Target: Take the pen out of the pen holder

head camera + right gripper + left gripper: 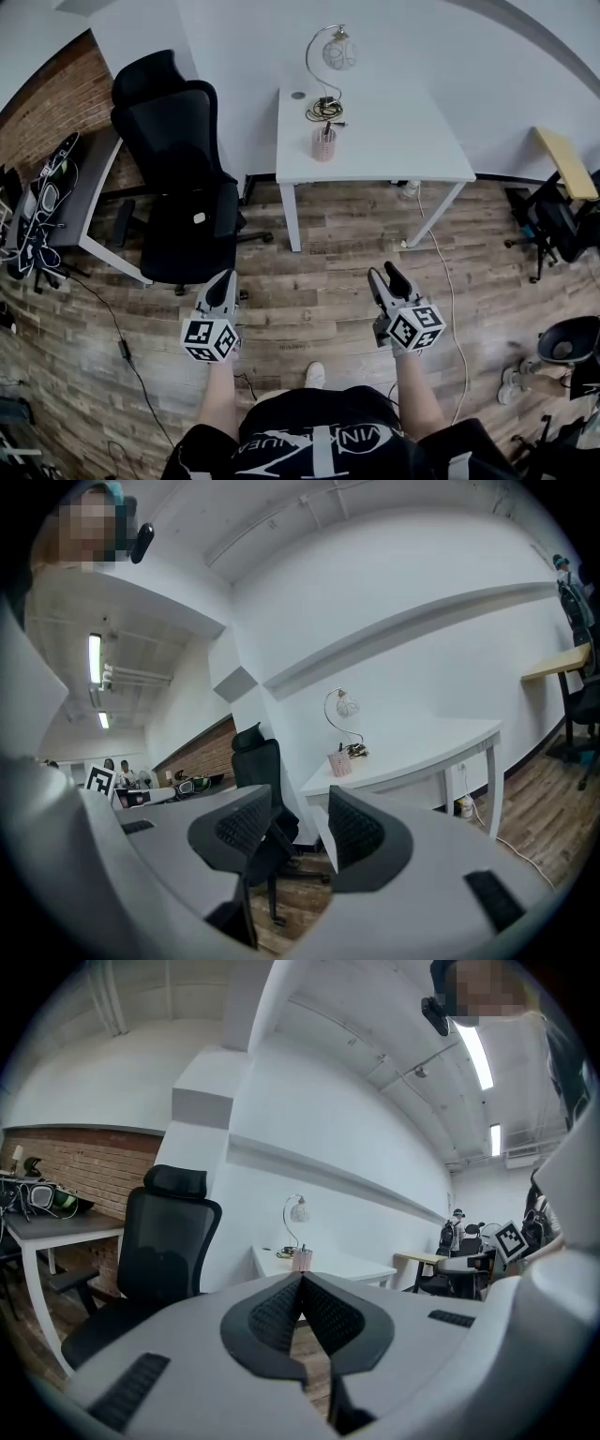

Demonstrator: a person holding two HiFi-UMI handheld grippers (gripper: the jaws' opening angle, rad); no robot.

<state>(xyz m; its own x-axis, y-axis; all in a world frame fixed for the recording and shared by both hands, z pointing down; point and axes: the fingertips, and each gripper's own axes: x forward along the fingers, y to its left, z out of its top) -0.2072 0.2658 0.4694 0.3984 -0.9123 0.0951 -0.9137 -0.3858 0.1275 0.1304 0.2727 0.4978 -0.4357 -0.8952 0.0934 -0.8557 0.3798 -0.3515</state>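
White desk (pixel 394 141) bears a pink pen holder (pixel 324 143); left tongs (pixel 225 279) pressed together, right tongs (pixel 384 273) spread wide.

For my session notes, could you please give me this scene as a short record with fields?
pen holder: pink mesh, upright on the white desk, in front of the desk lamp
left tongs: shut, empty
right tongs: open, nothing between them
position: both tongs over the wood floor, short of the desk
office chair: black, left of the desk
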